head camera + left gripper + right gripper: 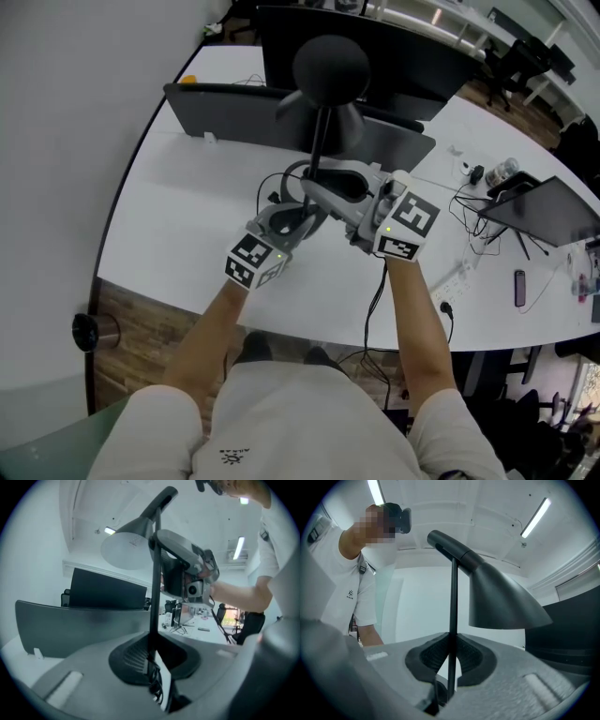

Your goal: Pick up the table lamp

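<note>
The black table lamp (319, 141) has a thin upright stem, and its round shade (330, 67) is seen from above in the head view. Both grippers clamp the stem low down from opposite sides, over the white table (178, 225). My left gripper (306, 212) is shut on the stem (153, 597), which runs up between its dark pads to the cone shade (127, 546). My right gripper (319, 190) is also shut on the stem (453, 620), with the shade (501, 599) hanging to its right. The lamp's base is hidden by the grippers.
A dark monitor and a grey divider (234, 103) stand just behind the lamp. A laptop (548, 211), a phone (519, 288), a bottle (502, 172) and loose cables lie to the right. A black cable (375, 291) drops over the near table edge.
</note>
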Motion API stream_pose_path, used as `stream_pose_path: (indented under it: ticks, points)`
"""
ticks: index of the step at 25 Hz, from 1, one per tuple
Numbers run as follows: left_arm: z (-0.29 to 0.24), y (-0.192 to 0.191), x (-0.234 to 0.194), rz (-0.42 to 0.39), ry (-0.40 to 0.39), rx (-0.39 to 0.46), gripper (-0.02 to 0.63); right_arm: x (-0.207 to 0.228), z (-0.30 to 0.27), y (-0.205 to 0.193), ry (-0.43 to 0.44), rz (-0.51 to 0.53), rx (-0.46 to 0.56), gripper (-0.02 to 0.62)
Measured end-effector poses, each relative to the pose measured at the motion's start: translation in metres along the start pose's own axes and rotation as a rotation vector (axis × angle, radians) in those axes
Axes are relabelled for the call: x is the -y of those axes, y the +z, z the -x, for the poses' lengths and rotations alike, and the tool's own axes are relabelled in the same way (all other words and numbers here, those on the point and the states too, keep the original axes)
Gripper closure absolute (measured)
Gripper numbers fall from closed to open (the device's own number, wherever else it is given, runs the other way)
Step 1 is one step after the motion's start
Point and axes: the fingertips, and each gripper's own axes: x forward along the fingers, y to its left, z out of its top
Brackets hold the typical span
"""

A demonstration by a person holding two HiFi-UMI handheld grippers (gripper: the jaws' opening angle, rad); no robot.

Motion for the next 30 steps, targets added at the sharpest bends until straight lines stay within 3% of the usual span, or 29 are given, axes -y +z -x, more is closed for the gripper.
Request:
stream_pose_path:
  ticks: [30]
  points:
    - [0.019, 0.072, 0.006, -0.030, 0.023, 0.077, 0.555, -0.003, -0.004, 0.072, -0.002, 0.063, 0.005, 0.554]
